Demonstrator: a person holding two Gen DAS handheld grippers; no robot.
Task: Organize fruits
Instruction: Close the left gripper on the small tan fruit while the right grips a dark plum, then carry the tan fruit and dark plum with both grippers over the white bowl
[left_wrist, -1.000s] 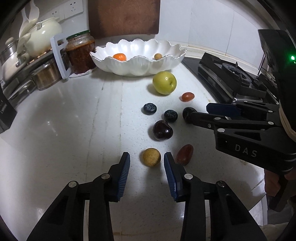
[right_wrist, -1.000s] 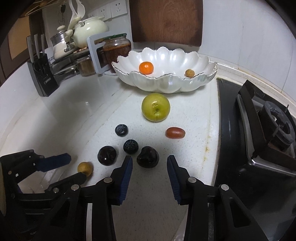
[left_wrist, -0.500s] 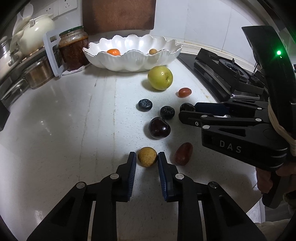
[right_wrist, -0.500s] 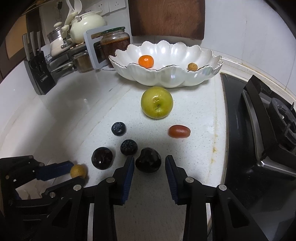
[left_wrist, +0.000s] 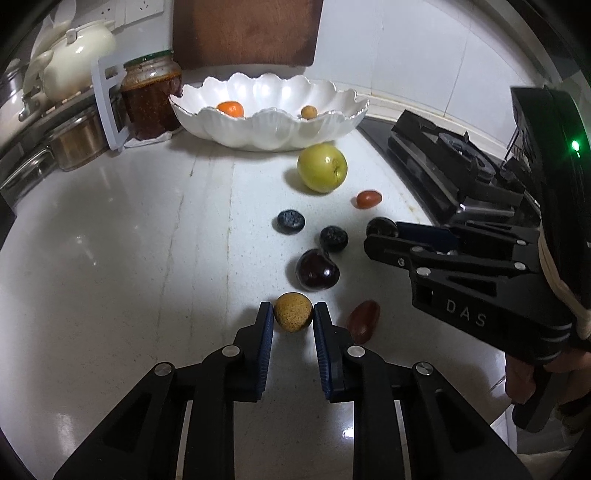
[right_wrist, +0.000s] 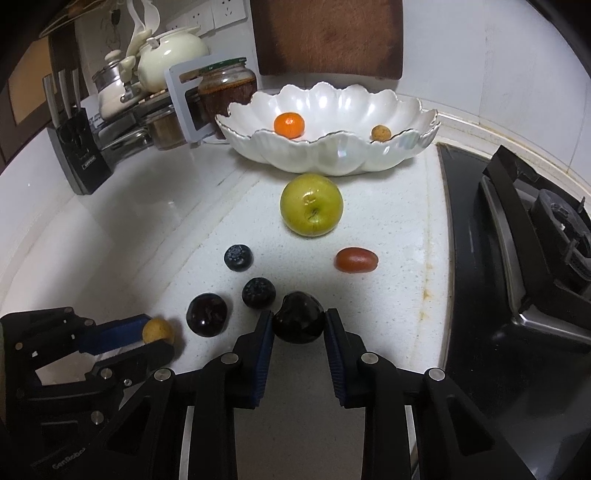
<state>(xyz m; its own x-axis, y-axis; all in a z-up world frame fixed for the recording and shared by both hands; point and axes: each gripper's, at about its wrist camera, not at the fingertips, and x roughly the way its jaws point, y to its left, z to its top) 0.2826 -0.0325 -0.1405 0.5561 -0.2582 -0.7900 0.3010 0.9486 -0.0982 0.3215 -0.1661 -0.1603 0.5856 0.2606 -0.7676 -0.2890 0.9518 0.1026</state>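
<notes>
white counter (left_wrist: 110, 240) | tiled wall (left_wrist: 424, 55) | gas hob (right_wrist: 524, 258) | sockets (right_wrist: 221, 14)

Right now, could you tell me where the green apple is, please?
In both views the green apple sits on the counter just before the white bowl, beyond the blueberries.

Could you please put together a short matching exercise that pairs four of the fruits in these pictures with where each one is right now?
Things:
1. orange
2. green apple
3. tan round fruit
4. dark plum

Places:
A. between the left gripper's fingers
B. on the counter just in front of the bowl
C. inside the white bowl
D. between the right gripper's fingers

Pairs: 1-C, 2-B, 3-A, 4-D
</notes>
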